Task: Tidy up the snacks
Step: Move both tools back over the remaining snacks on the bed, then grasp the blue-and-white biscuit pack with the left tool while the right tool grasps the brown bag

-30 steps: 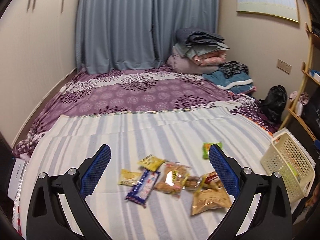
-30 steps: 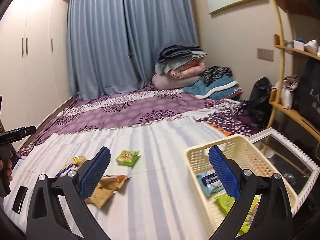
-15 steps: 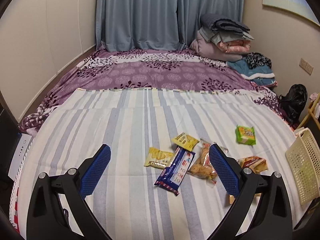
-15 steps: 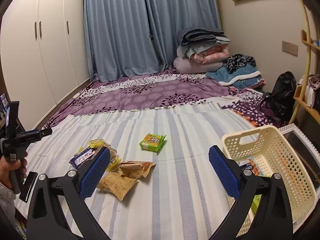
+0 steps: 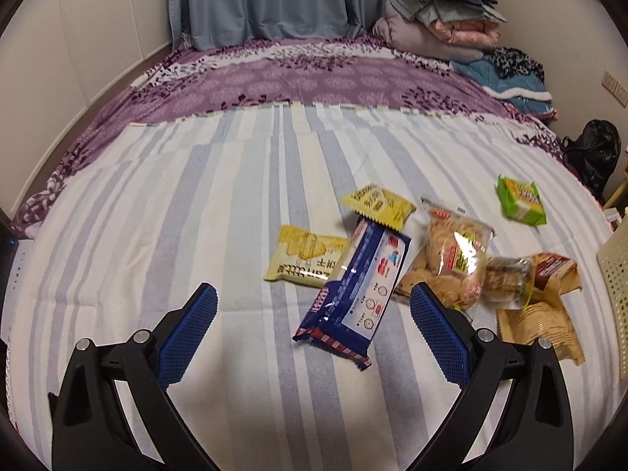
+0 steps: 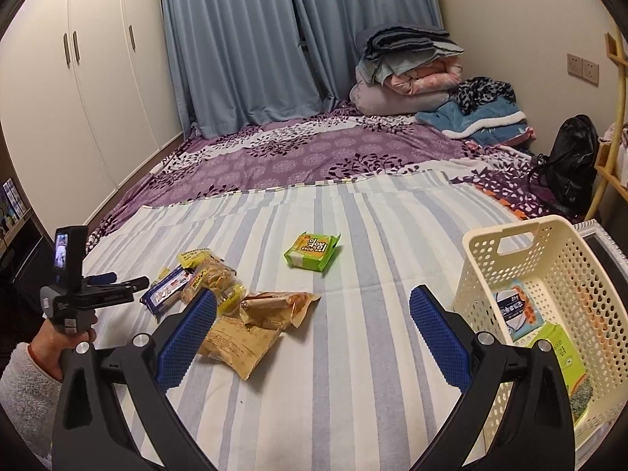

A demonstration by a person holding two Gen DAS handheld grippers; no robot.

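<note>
Several snack packs lie on the striped sheet. In the left wrist view: a blue pack (image 5: pixel 355 288), two yellow packs (image 5: pixel 304 261) (image 5: pixel 378 206), a clear bread bag (image 5: pixel 451 261), brown bags (image 5: pixel 537 314) and a green pack (image 5: pixel 520 200). My left gripper (image 5: pixel 312 324) is open and empty, just short of the blue pack. My right gripper (image 6: pixel 312 331) is open and empty, above the sheet between the brown bags (image 6: pixel 251 325) and the cream basket (image 6: pixel 549 274), which holds a few packs. The green pack (image 6: pixel 312 251) lies beyond. The left gripper (image 6: pixel 106 286) shows at the left, in a hand.
The basket's edge (image 5: pixel 614 274) shows at the right of the left wrist view. Folded bedding (image 6: pixel 408 66) is piled at the far end of the bed. A black bag (image 6: pixel 569 165) and a shelf (image 6: pixel 612 165) stand to the right. Wardrobes (image 6: pixel 78 78) line the left wall.
My left gripper has swung left and come down close to the snacks, towards the blue pack. My right gripper has turned left, away from the basket, towards the snack pile. Both stay open.
</note>
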